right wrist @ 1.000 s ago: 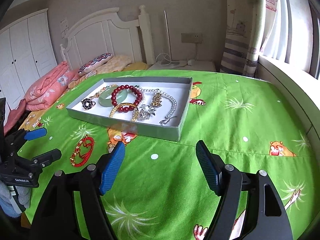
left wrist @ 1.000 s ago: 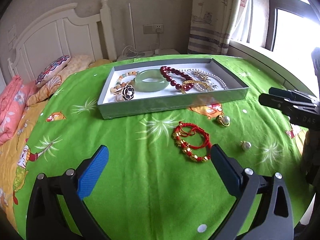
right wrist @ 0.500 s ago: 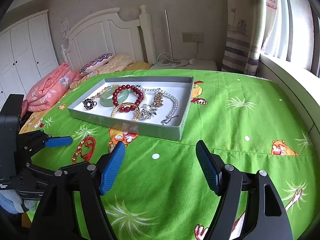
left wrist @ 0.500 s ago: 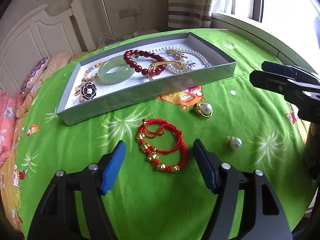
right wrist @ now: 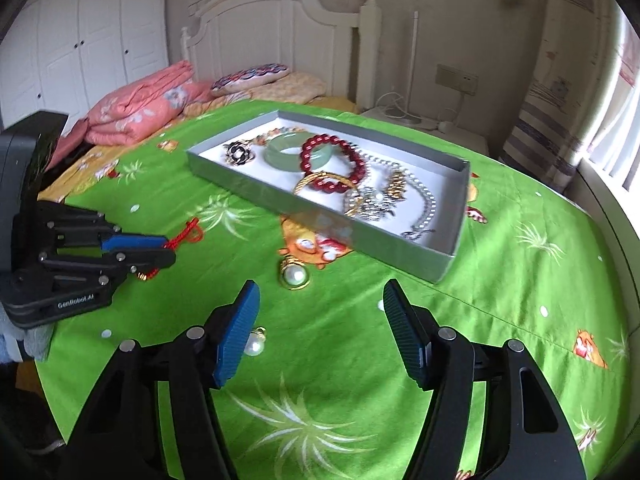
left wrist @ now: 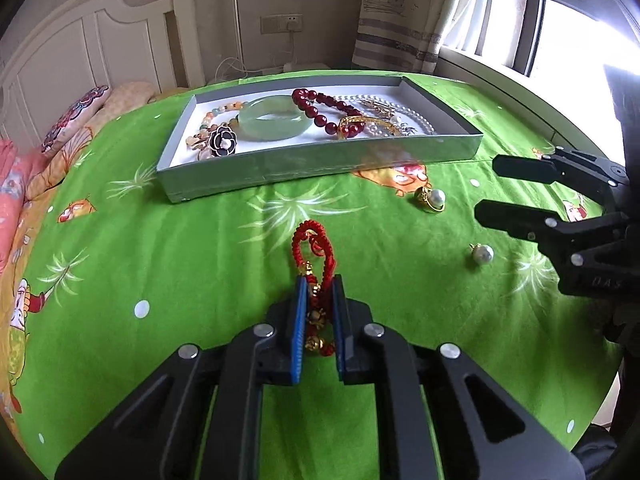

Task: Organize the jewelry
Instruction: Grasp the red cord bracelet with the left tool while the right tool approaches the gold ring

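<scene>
The left gripper (left wrist: 319, 292) is pinching the red cord bracelet (left wrist: 315, 256) on the green sheet (left wrist: 168, 264). Beyond it, the grey tray (left wrist: 320, 162) is holding a jade bangle (left wrist: 271, 121). The right gripper (left wrist: 504, 190) is hanging open near two pearl pieces (left wrist: 434, 199).

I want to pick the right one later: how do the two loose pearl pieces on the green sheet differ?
The gold-framed pearl ring has a wide gold band; the small pearl earring shows only a tiny gold fitting. The ring lies nearer the grey jewelry tray; the earring lies beside a blue finger of the right gripper. Both carry one white pearl.
</scene>
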{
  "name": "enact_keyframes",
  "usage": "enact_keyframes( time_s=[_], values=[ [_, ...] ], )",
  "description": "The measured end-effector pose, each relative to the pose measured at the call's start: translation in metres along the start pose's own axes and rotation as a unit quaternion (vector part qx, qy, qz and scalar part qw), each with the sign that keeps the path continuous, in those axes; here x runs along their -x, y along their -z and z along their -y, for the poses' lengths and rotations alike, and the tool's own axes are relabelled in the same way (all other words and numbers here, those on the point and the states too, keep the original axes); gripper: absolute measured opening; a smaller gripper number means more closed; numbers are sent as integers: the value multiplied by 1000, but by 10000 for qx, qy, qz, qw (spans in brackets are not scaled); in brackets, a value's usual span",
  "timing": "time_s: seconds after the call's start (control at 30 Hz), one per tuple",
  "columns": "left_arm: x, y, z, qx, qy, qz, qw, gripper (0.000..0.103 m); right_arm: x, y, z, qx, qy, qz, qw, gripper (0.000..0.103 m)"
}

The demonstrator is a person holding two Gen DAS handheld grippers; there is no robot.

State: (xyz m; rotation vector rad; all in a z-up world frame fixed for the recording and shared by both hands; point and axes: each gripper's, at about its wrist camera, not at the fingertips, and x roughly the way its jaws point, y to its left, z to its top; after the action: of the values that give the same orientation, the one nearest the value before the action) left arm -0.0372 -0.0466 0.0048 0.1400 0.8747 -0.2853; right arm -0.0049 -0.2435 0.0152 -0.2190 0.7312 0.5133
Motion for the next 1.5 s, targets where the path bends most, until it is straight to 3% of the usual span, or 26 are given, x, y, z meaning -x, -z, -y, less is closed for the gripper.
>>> enact_keyframes(
  time_s=[0.13,0.27,0.43,0.57,0.7,0.77,1.07,1.5],
  values=[
    [-1,0,10,-213,-288,-7,9994,12,-14,-7,-2,32,-348,-160,9993,56],
    [-1,0,7,-124,-195,-5,9997,12,-29,-14,0,71,-608,-373,9974,55],
    [0,1,9,-145,-227,-2,9996,12,-41,-19,-9,376,-586,-598,9958,55],
    [0,1,8,-108,-198,-1,9997,13,-47,-19,-12,470,-548,-696,9950,47],
    [0,1,7,-110,-205,0,9997,13,-46,-19,-12,475,-591,-651,9950,34],
    [0,1,6,-94,-196,2,9998,14,-45,-18,-13,532,-576,-629,9949,22],
    [0,1,6,-88,-197,2,9998,15,-40,-18,-18,666,-285,-474,9962,21],
    [0,1,6,-88,-197,3,9998,15,-16,-19,14,-244,-877,147,9957,21]
  ],
)
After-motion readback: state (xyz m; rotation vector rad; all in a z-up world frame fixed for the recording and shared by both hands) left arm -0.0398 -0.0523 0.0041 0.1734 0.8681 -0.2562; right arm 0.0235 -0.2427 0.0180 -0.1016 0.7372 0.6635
